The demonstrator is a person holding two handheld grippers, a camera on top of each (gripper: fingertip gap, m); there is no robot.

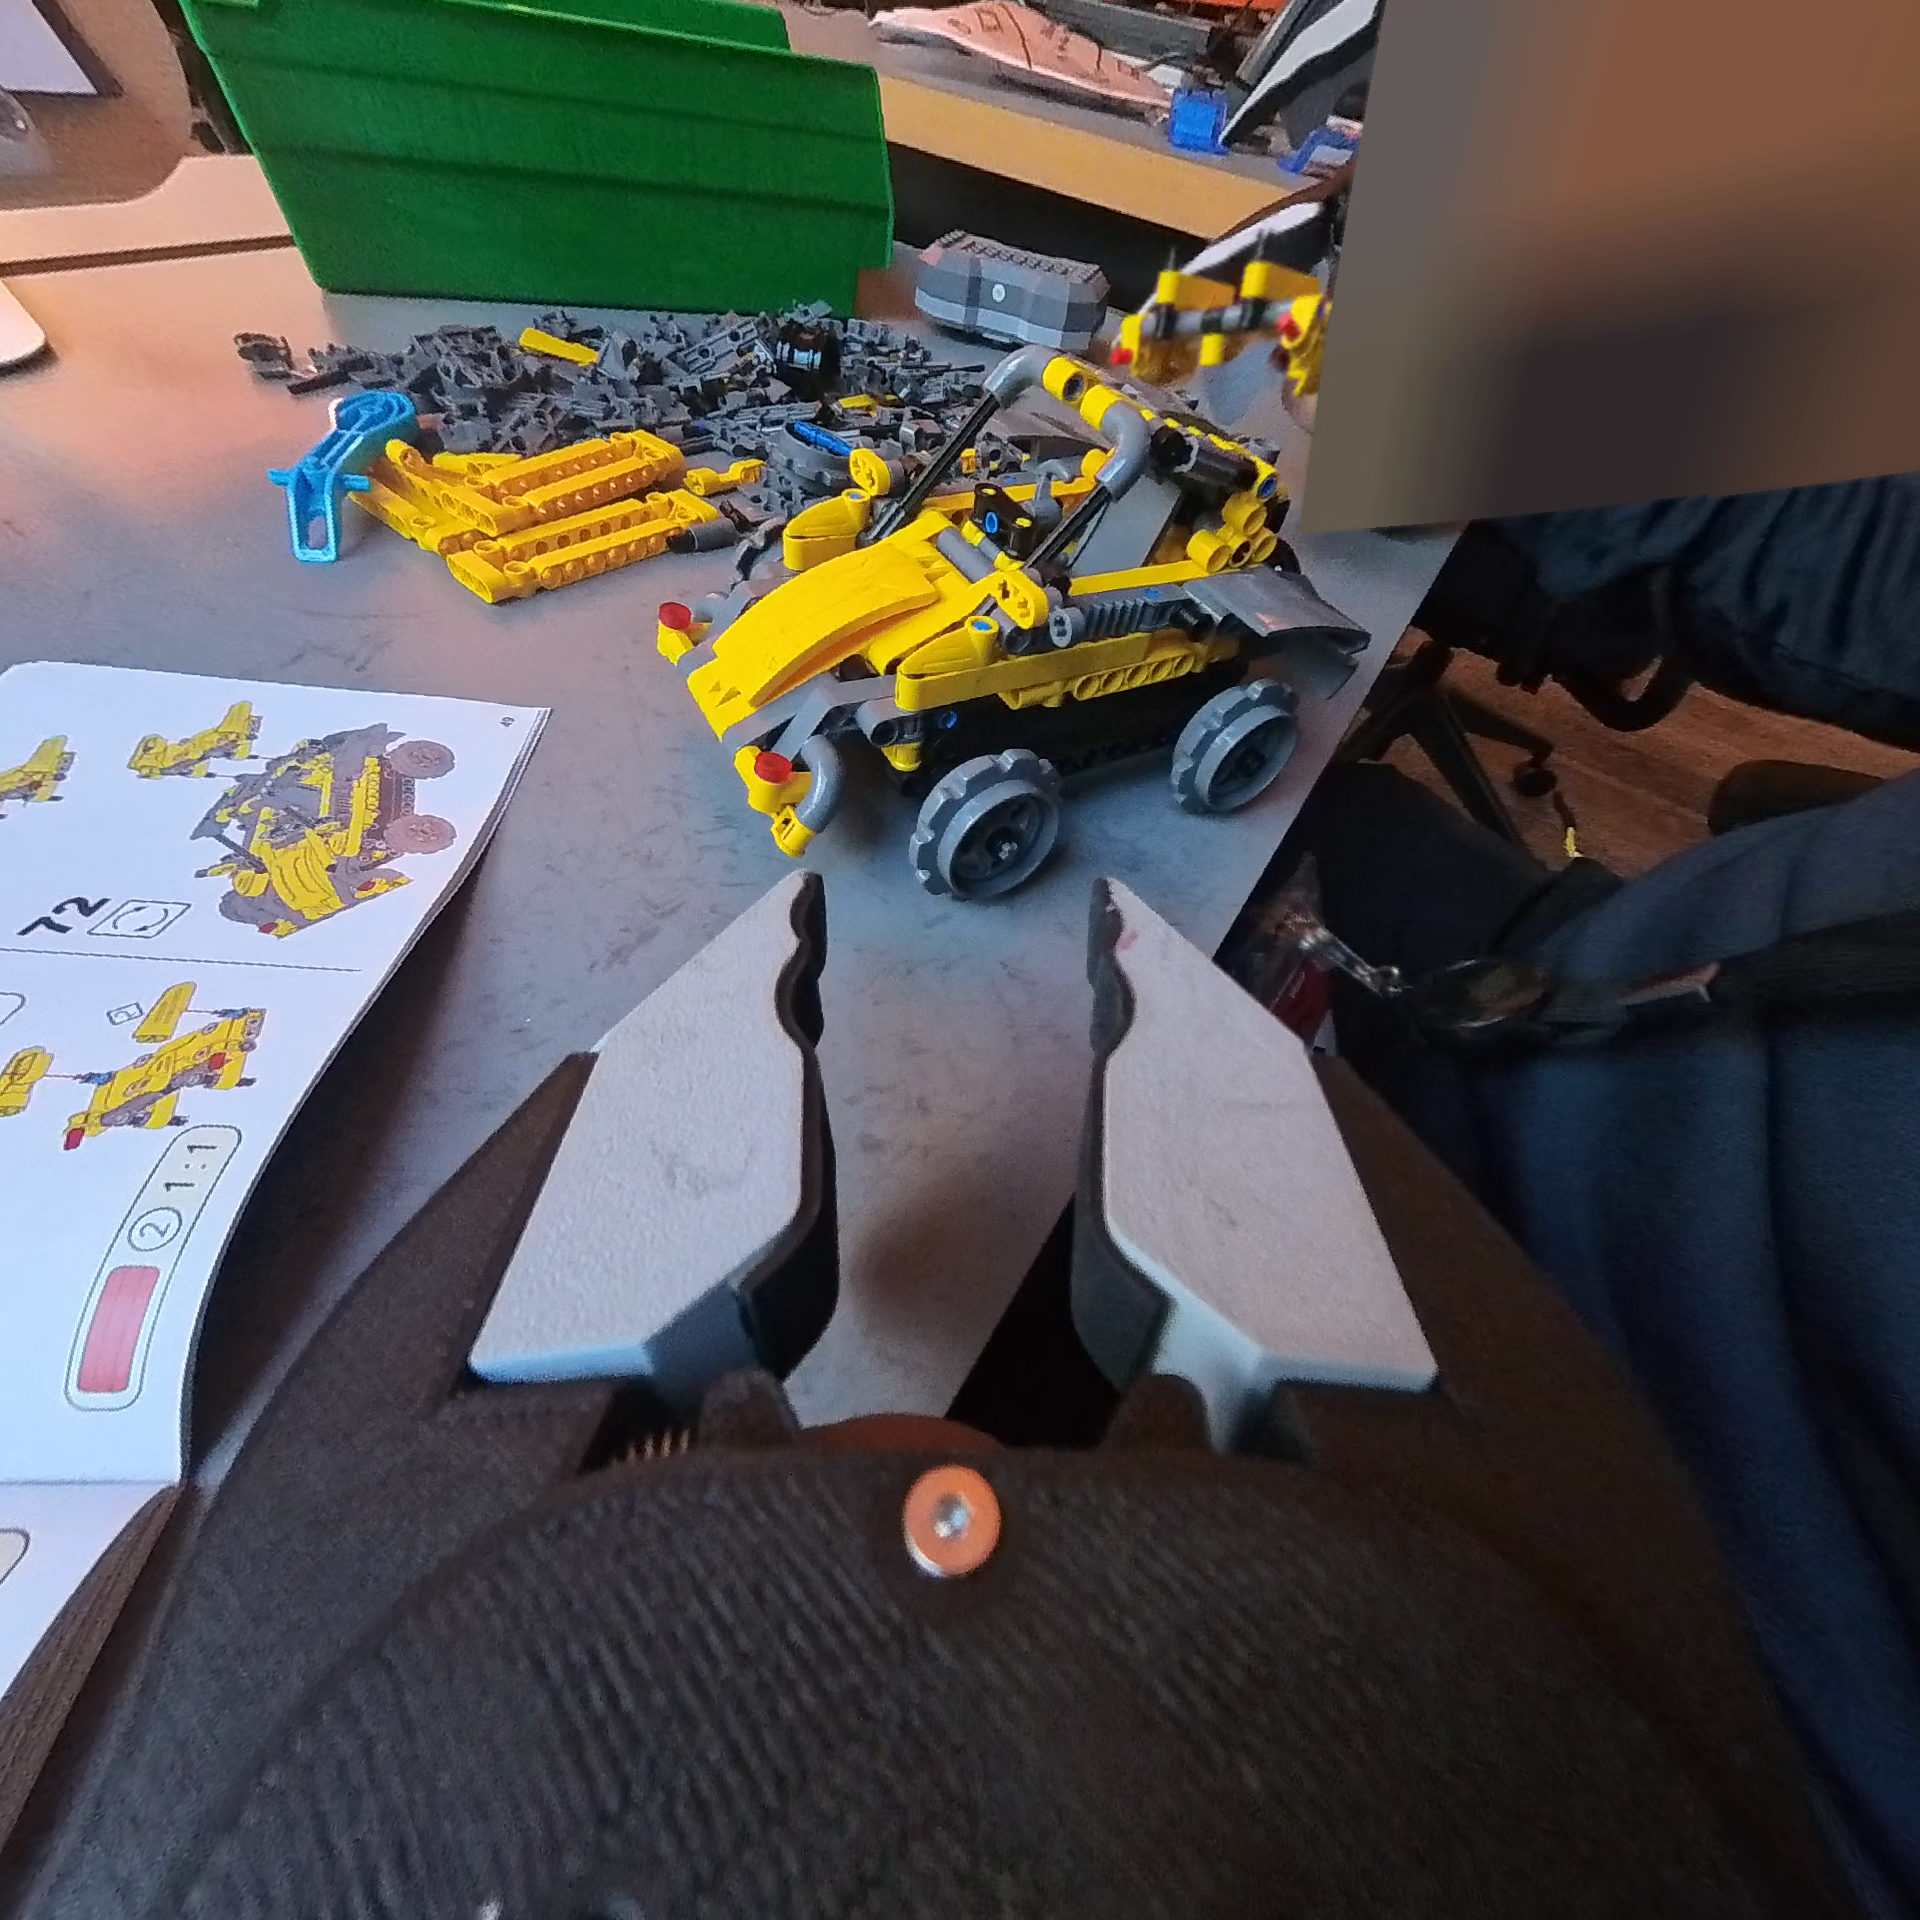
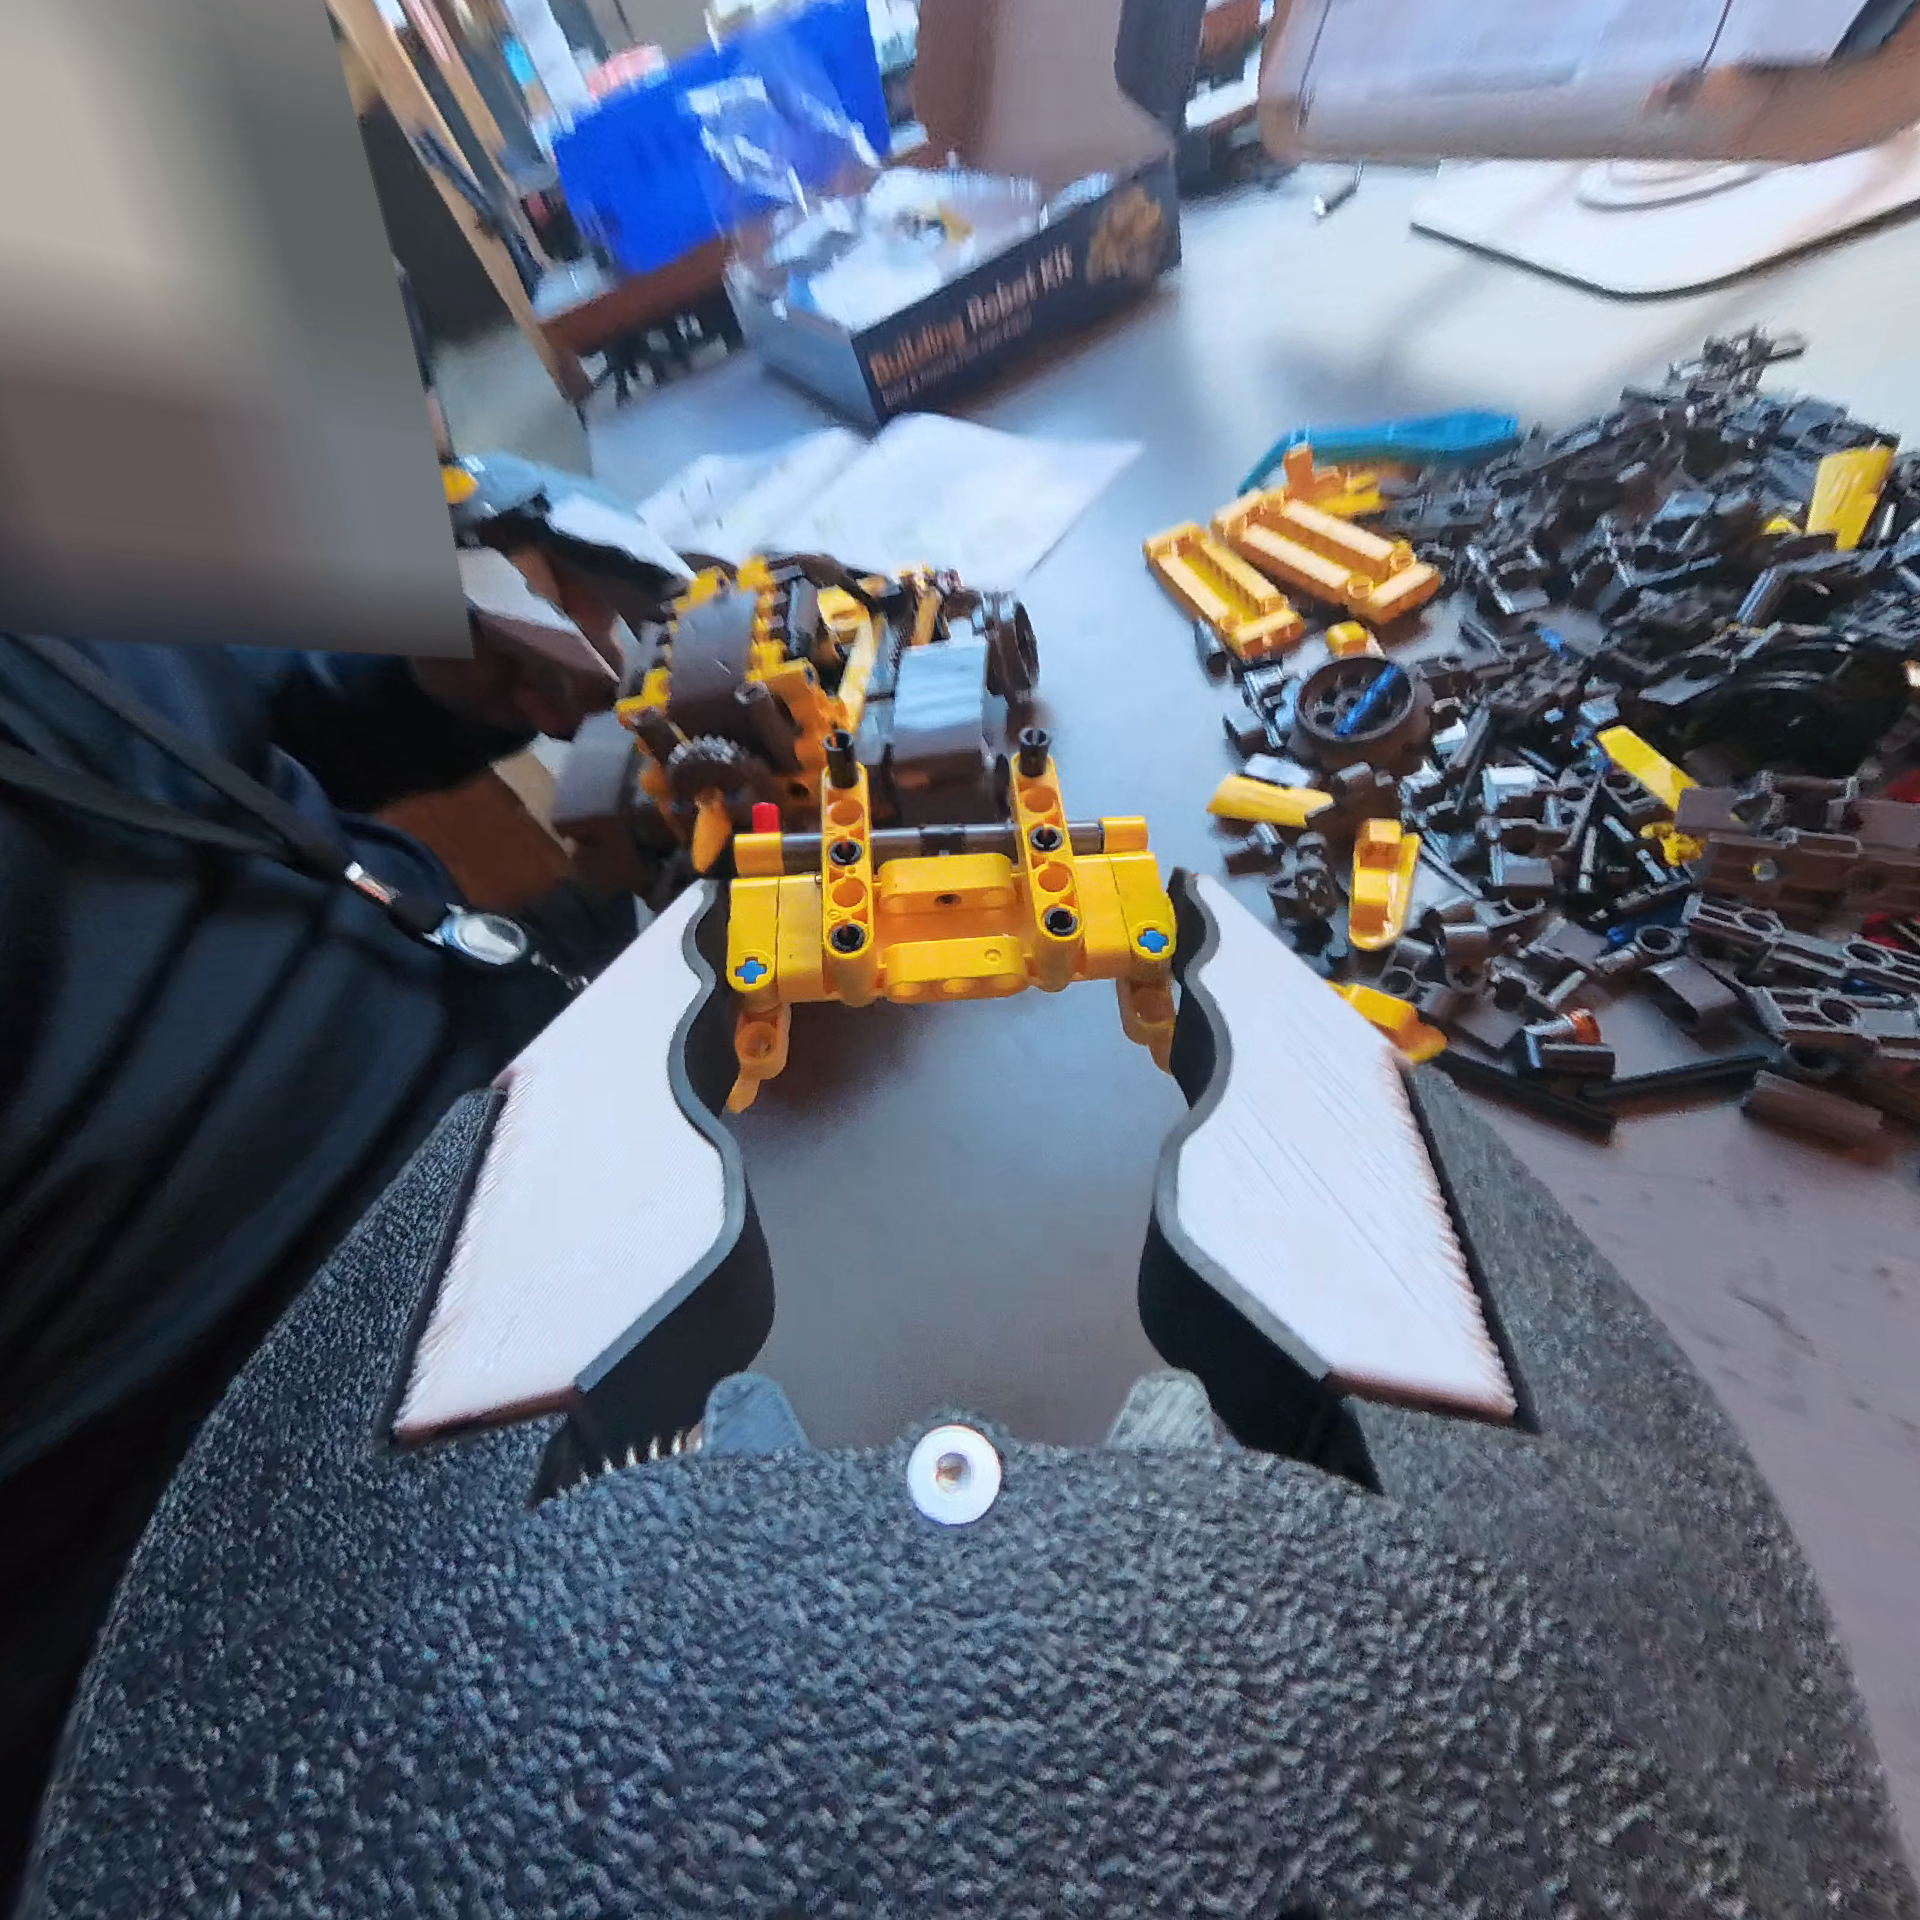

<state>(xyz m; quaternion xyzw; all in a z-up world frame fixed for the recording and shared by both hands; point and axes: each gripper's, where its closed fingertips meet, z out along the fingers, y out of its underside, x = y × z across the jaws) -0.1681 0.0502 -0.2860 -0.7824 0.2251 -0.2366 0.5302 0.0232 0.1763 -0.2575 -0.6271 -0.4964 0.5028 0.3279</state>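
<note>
A yellow and grey brick-built car (image 1: 997, 644) stands on its wheels on the grey table, just beyond my left gripper (image 1: 956, 925), which is open and empty above the table's near edge. My right gripper (image 2: 945, 935) is shut on a yellow brick sub-assembly (image 2: 951, 914), its fingertips pressing on both ends. The car shows behind that sub-assembly in the right wrist view (image 2: 821, 675). The same sub-assembly and the right gripper show at the far right of the left wrist view (image 1: 1226, 312).
A pile of loose dark and yellow bricks (image 2: 1621, 748) lies right of the car, also in the left wrist view (image 1: 582, 416). An open instruction booklet (image 1: 208, 935) lies at left. Green bins (image 1: 582, 156) and a cardboard kit box (image 2: 966, 281) stand behind. A person in dark clothing (image 1: 1662, 1143) sits at the table's edge. Tip to tip, the grippers are about 25 centimetres apart.
</note>
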